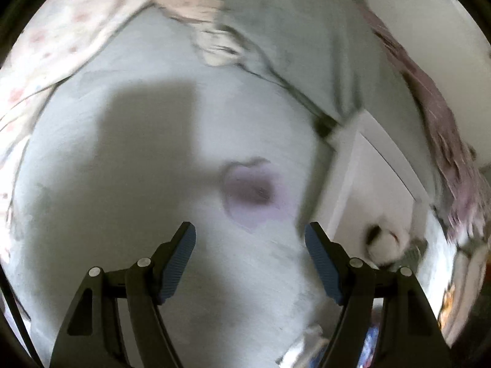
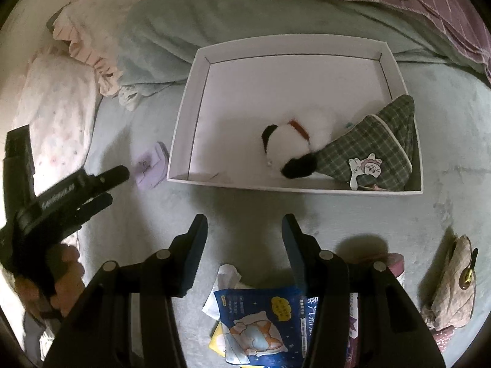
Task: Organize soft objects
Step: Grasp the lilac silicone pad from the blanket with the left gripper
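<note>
two soft items already sit in the white box [image 2: 190, 113] on the bed [image 2: 245, 208]: a black-and-white plush [image 2: 288, 147] and a green plaid pouch [image 2: 377, 150]. we judge the task partly done. outside remain a lilac pouch [image 2: 152, 168] just left of the box, a beige pouch [image 2: 454, 285] and blue packets [image 2: 257, 316]. left gripper [image 1: 250, 242] and right gripper [image 2: 245, 239] both stand apart, holding nothing.

Motion blur smears the small purple item [image 1: 250, 193]; the blue packet [image 2: 260, 319] lies half hidden behind fingers [image 2: 193, 254].
</note>
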Demonstrator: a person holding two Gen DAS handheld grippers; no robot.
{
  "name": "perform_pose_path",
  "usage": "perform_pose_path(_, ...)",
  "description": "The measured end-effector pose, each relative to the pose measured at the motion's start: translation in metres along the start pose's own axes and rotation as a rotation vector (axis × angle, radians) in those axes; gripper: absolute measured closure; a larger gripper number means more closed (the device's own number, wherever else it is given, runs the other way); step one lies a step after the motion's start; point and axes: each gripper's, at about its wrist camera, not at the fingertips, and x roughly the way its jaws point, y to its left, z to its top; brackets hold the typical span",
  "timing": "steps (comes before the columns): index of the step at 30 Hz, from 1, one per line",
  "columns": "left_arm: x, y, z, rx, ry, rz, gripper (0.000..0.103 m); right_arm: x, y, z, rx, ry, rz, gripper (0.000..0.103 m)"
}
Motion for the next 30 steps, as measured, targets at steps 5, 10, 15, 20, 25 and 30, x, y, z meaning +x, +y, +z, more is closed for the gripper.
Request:
perform_pose_path(5,0.018,0.028,0.011,-0.091,-0.015,-0.025,0.029,-0.002,0.003,-0.001,-0.007,-0.012,-0.021,0.051)
perform_pose_path(10,0.052,0.039,0.014,-0.173,0.053,-0.176,0.056,-0.008,0.001,-0.005,-0.016,-0.022,-0.037,0.051)
perform_pose_path(15,0.057,0.030,0.011,-0.163,0.036,-0.206,0.061,-0.016,-0.002,-0.011,-0.020,-0.039,-0.059,0.051)
perform_pose_path(20,0.064,0.013,0.007,-0.117,0.039,-0.191,0.078,-0.022,-0.008,-0.013,-0.010,-0.049,-0.061,0.051)
perform_pose_path(25,0.044,-0.002,0.002,-0.049,0.027,-0.154,0.089,-0.026,-0.014,-0.015,0.001,-0.055,-0.075,0.051)
perform_pose_path(30,0.012,-0.020,-0.011,0.049,0.016,-0.061,0.090,-0.037,-0.028,-0.021,0.018,-0.074,-0.104,0.051)
